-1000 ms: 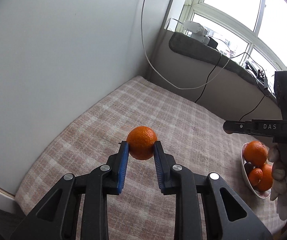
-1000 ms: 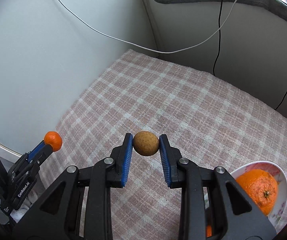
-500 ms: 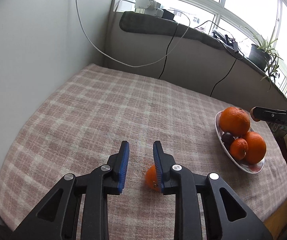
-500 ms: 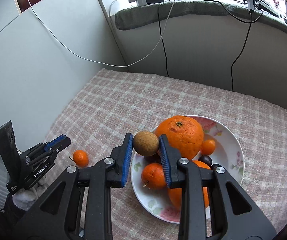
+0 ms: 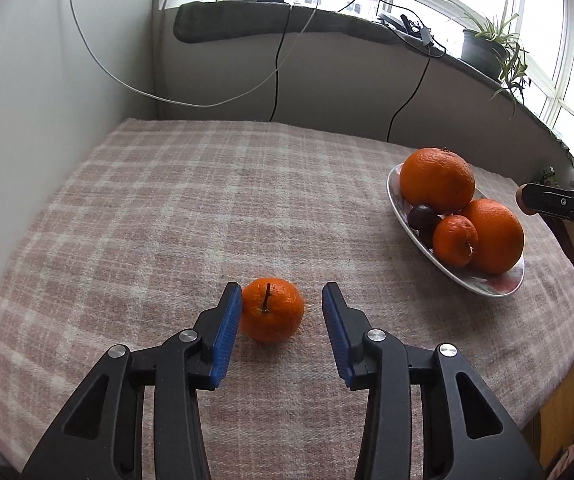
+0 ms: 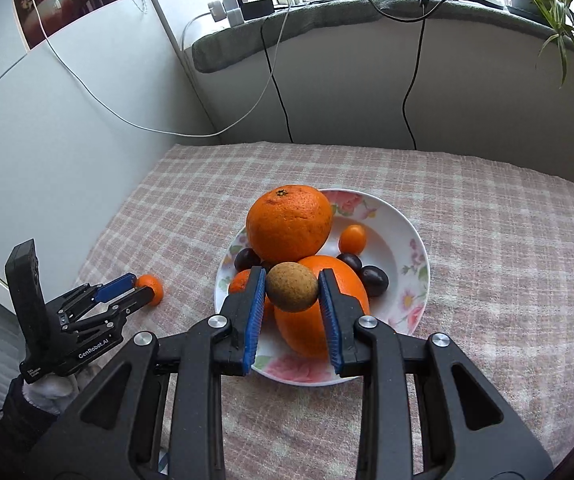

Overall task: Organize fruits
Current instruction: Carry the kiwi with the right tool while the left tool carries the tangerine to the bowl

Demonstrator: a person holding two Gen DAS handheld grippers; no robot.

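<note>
A small round orange mandarin with a dark stem (image 5: 272,310) lies on the pink-and-cream checked cloth covering the counter (image 5: 159,216), stem facing the camera. The left tool (image 5: 282,320) is opening around it: its left blue pad sits just beside the peel, the right pad stands clear. A second ago this mandarin was pinched in the air between those pads; it now rests on the cloth.

The right tool (image 6: 291,294) pinches a small brown speckled oval fruit (image 6: 291,287) above the white flower-patterned plate (image 6: 411,248), which holds two large oranges (image 6: 289,224), a mandarin, a tiny orange fruit and dark plums. Earlier that tool hung over bare cloth left of the plate.
</note>
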